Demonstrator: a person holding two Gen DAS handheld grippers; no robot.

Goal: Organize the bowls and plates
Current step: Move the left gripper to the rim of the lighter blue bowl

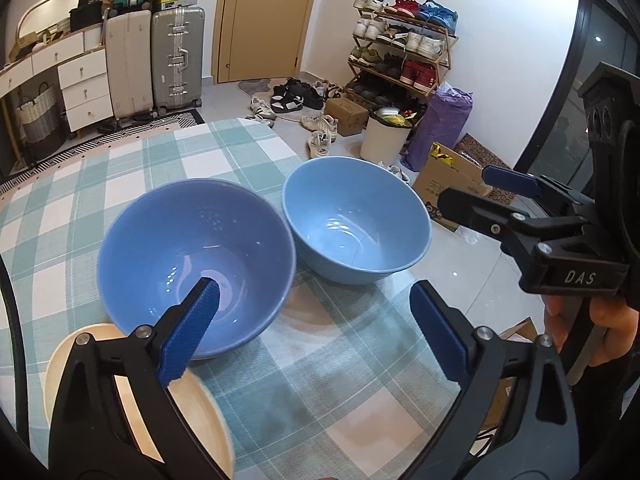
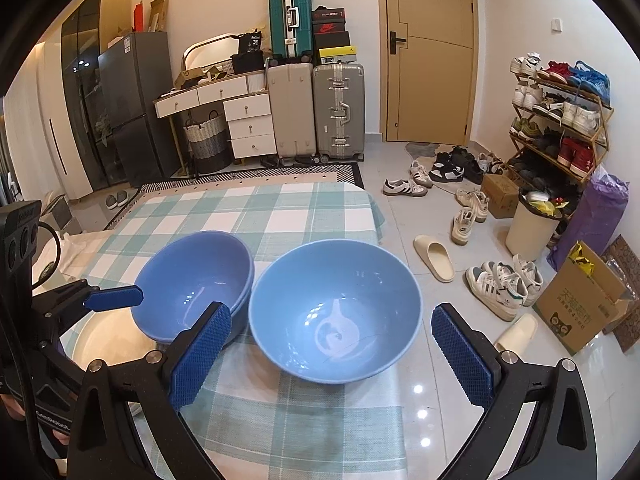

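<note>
Two blue bowls sat side by side on the checked tablecloth (image 2: pixel 280 216): the stacked bowls (image 2: pixel 196 280) and single bowl (image 2: pixel 336 312), both empty. Left gripper (image 1: pixel 316 324) and right gripper (image 2: pixel 332 356) stood wide open, holding nothing. A cream plate (image 1: pixel 200 408) lay near the stack.

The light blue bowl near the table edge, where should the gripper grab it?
Grip the rim of the light blue bowl, probably on its near side, coming from above. It stands upright and is too wide to span, so one finger goes inside, one outside. The open right gripper already faces it.
</note>
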